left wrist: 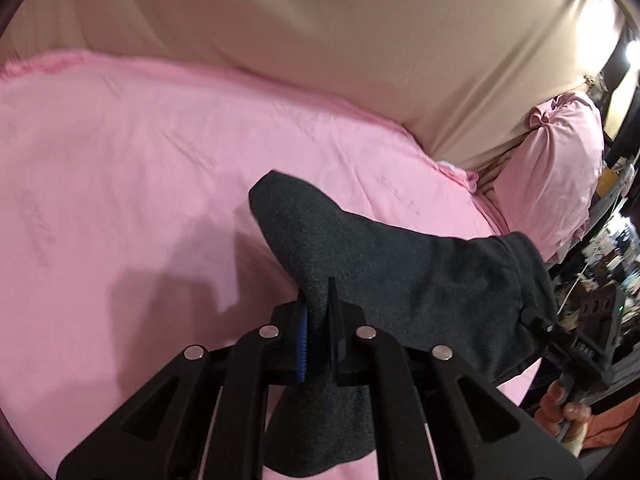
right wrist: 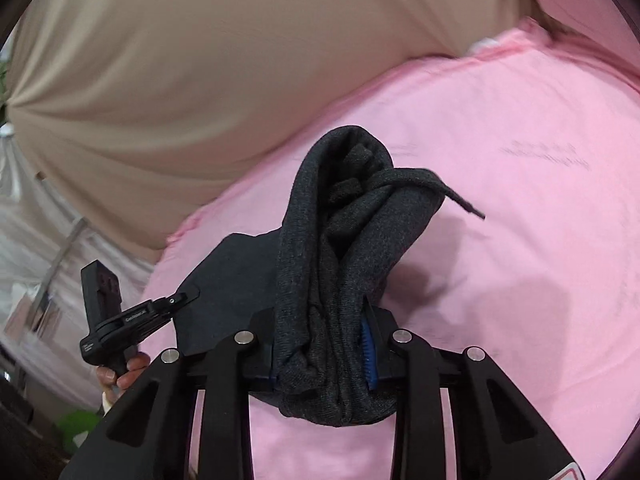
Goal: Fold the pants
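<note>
Left wrist view: I found my left gripper point(left wrist: 318, 332), a black two-finger tool with blue ribbed pads, pinched tight on a fold of the dark charcoal knit pants point(left wrist: 400, 276). The fabric passed between the fingers and hung below them in a loose flap. From the pinch, the garment stretched to the right, raised above the pink bed sheet point(left wrist: 140, 168), as far as my right gripper point(left wrist: 538, 320), which clamped its far edge. A shadow lay on the sheet beneath. The person's hand point(left wrist: 564, 408) gripped the handle of that right tool at the lower right. A beige draped cloth backdrop point(left wrist: 360, 32) rose behind the bed, and a pink pillow point(left wrist: 560, 172) sat at the right end.

From the right wrist view, I recorded the right gripper point(right wrist: 324, 348) closed on a thick bunched roll of the same pants point(right wrist: 340, 240). A dark drawstring cord point(right wrist: 440, 188) trailed from the bundle toward the right. The left gripper point(right wrist: 182, 298) held the flat panel of fabric at the left, its handle in the person's other hand point(right wrist: 124, 372). The sheet point(right wrist: 520, 240) lay beneath.
</note>
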Demonstrator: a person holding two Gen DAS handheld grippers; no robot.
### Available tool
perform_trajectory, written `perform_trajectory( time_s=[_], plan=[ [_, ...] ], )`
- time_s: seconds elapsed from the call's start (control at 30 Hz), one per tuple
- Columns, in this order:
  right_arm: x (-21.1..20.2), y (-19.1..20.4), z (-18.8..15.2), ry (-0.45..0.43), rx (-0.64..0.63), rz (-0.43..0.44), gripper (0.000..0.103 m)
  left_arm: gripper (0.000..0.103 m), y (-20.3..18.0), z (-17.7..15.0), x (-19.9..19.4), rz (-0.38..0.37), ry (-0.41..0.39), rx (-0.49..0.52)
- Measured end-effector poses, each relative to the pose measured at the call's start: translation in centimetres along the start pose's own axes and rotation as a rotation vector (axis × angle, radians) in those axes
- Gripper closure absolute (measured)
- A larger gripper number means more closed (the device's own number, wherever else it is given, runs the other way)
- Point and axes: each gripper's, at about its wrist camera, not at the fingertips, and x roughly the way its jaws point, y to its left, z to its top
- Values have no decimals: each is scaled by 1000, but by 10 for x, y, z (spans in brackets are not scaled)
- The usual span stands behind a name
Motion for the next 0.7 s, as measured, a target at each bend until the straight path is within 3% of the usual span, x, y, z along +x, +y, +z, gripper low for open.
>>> perform_trajectory(
  time_s=[0.07, 0.13, 0.2, 0.23, 0.3, 0.33, 0.43, 0.47, 0.57, 0.6, 0.67, 0.7],
  plan=[
    [10, 9, -12, 37, -6, 20, 74, 96, 17, -6, -29, 58, -10, -3],
    [36, 5, -33, 121, -7, 4, 71, 95, 44, -21, -41, 109, 40, -45],
    [60, -8, -53, 195, 11, -92, 64, 91, 65, -40, -33, 159, 112, -67],
    [64, -14, -62, 194, 27, -122, 55, 89, 78, -54, -23, 204, 157, -80],
    [48, -13, -64, 137, 69, -97, 54, 83, 93, -70, -19, 216, 172, -121],
    [40, -7, -62, 117, 51, -129, 52, 83, 93, -72, -26, 212, 146, -127],
    [18, 19, -45, 42, -56, -201, 43, 82, 74, -60, -49, 305, 46, -68],
    [19, 25, -39, 38, -74, -189, 41, 75, 69, -55, -54, 318, 21, -50],
    [41, 36, -18, 50, -107, -165, 37, 39, 47, -42, -63, 272, -42, -6],
    [55, 36, -10, 69, -116, -157, 37, 32, 39, -42, -62, 262, -48, 1],
    [84, 30, -3, 117, -85, -158, 37, 31, 28, -43, -49, 255, -29, 15],
    [98, 24, 0, 151, -70, -168, 49, 31, 26, -45, -38, 251, -5, 17]
  ],
)
